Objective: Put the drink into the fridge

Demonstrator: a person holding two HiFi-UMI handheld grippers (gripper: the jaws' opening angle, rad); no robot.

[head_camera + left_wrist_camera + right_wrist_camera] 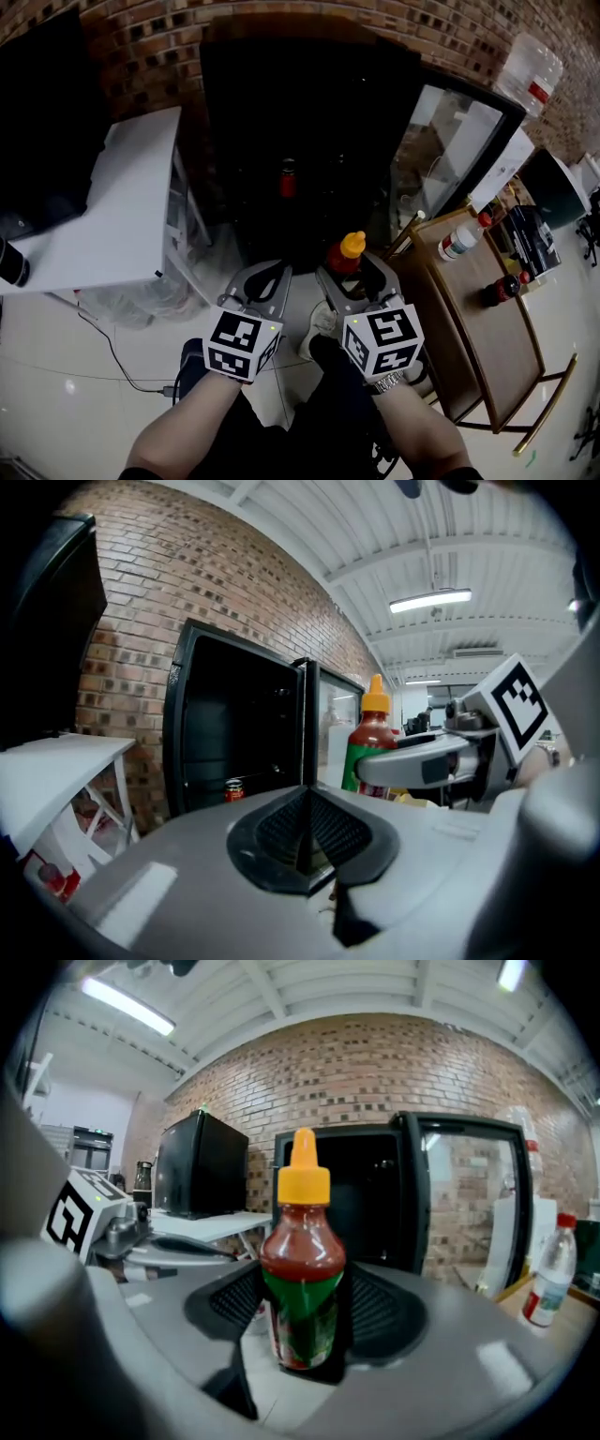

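Long white ceiling strip lights (429, 600) overhead, even and bright. Open black fridge (300, 141) interior very dark. Soft glare on pale glossy floor (70, 384). Fisheye bending, black corners.

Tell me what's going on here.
A person stands facing an open black fridge, a claw in each hand. The right claw is clamped on a red bottle with an orange cap, held upright in front of the fridge, not yet inside. The left claw is shut and empty beside it. The fridge's glass door is swung open to the right, and a red can sits inside.
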